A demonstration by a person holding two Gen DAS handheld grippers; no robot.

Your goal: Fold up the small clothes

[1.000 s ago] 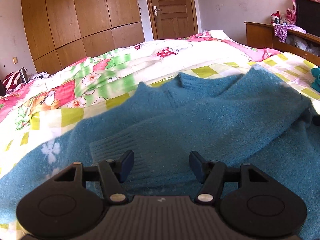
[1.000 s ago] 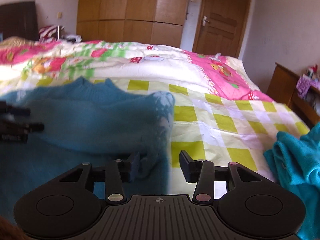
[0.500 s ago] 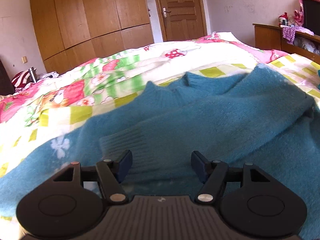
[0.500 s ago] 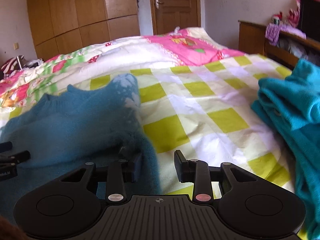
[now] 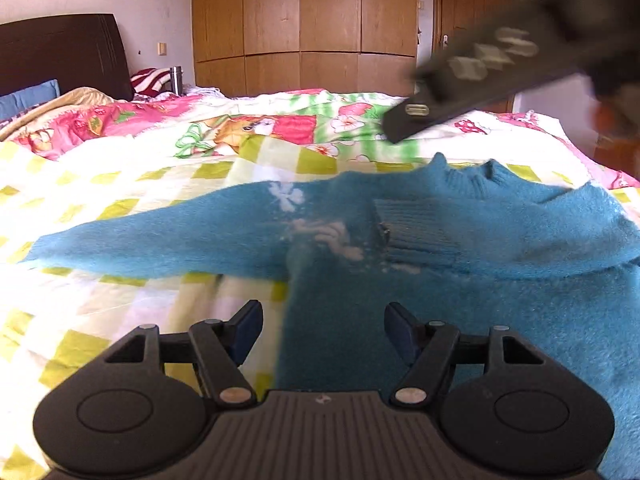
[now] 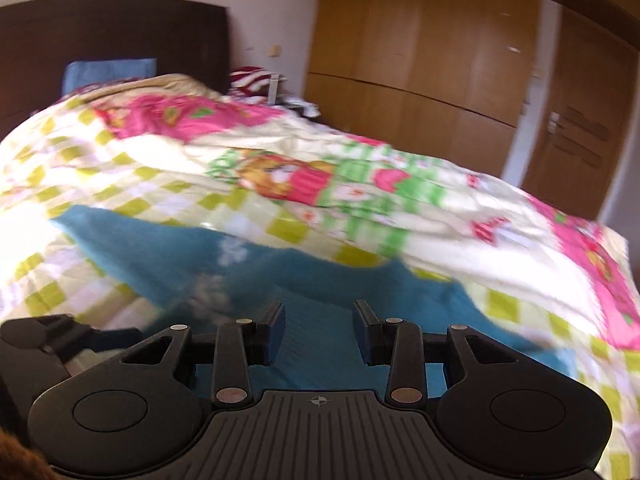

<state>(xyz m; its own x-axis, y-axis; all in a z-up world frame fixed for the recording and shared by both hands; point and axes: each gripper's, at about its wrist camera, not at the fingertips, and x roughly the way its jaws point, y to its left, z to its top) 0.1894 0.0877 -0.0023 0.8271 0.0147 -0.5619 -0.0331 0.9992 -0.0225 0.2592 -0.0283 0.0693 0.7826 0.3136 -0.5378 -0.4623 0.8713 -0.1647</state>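
Observation:
A blue fuzzy sweater (image 5: pixel 460 248) with white snowflake marks lies on the bed. One sleeve is folded across its chest, its ribbed cuff (image 5: pixel 412 228) near the middle. The other sleeve (image 5: pixel 160 240) stretches out flat to the left. My left gripper (image 5: pixel 322 328) is open and empty, low over the sweater's left side edge. My right gripper (image 6: pixel 319 326) is open and empty above the sweater (image 6: pixel 312 300). In the left wrist view the right gripper's body passes as a blurred dark bar at the upper right. The left gripper shows at the lower left of the right wrist view.
The bed has a yellow-checked and pink-green cartoon quilt (image 5: pixel 140 176). A dark headboard (image 5: pixel 60 52) and a blue pillow (image 6: pixel 108 72) are at the far left. Wooden wardrobes (image 5: pixel 304 20) and a door (image 6: pixel 580 128) stand behind the bed.
Both grippers have swung left, so the views now face the headboard and the outstretched left sleeve. The right gripper has left the sweater's right edge and now crosses above the left one.

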